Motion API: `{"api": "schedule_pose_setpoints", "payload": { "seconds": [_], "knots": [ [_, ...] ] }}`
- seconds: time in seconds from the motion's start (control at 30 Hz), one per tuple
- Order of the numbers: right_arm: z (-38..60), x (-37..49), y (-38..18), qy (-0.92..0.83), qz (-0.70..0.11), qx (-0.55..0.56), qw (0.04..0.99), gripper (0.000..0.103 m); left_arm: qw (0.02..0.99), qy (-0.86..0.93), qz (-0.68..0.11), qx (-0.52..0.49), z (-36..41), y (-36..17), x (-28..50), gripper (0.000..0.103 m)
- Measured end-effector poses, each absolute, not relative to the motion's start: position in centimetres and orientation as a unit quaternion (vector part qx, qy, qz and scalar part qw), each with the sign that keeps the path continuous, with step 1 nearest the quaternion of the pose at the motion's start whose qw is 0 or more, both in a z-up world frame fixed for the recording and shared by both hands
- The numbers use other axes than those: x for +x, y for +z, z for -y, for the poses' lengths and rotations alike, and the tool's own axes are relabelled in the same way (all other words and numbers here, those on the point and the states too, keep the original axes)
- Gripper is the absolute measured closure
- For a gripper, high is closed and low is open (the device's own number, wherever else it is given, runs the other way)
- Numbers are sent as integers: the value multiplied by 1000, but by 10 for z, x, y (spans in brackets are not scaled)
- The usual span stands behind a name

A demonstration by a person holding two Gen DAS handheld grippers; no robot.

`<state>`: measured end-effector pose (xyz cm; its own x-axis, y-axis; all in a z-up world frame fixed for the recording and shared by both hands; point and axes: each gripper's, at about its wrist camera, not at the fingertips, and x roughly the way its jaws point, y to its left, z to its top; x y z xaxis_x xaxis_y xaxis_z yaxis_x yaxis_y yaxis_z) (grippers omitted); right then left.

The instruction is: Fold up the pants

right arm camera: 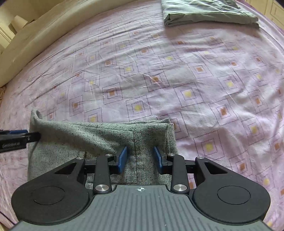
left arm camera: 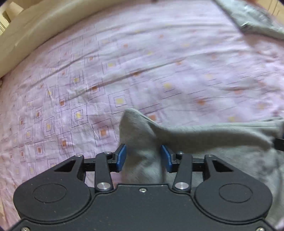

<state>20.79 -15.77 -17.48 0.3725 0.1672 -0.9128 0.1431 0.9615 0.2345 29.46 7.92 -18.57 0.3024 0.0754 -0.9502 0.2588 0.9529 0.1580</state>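
Both tools (left arm camera: 143, 158) (right arm camera: 140, 157) steeply down over pants (right arm camera: 99, 135)

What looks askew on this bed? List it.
One corner of the grey pants sticks up in a peak between the open pads of the left gripper instead of lying flat. The rest of that fold lies level on the pink sheet. The folded green garment at the far edge looks neat.

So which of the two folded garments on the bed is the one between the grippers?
The speckled grey pants, near edge of the pink sheet. The other, a smooth greenish-grey folded garment, lies at the far end, untouched.
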Motion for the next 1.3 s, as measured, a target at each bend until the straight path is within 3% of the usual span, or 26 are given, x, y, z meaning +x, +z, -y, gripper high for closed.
{"api": "schedule_pose_setpoints", "payload": {
  "seconds": [0.1, 0.4, 0.7, 0.93, 1.1, 1.23, 1.3],
  "knots": [
    [159, 205, -174, 8, -556, 143, 819, 70, 791, -57, -591, 148, -80, -198, 304, 40],
    [160, 205, -173, 1, -551, 149, 821, 68, 792, -48, -592, 139, -80, -179, 291, 41],
    [168, 182, -169, 6, -556, 157, 816, 60, 799, -50, -590, 108, -94, -160, 243, 40],
    [183, 152, -183, 4, -572, 204, 794, 39, 771, -45, -627, 101, -115, -186, 190, 34],
    [194, 154, -196, 7, -581, 256, 773, 34, 776, -35, -623, 95, -124, -195, 183, 18],
    [191, 162, -200, 33, -585, 261, 767, 14, 776, -39, -624, 75, -129, -202, 196, 10],
    [184, 166, -200, 46, -588, 239, 772, 10, 780, -44, -621, 64, -131, -205, 203, 7]
  ]
}}
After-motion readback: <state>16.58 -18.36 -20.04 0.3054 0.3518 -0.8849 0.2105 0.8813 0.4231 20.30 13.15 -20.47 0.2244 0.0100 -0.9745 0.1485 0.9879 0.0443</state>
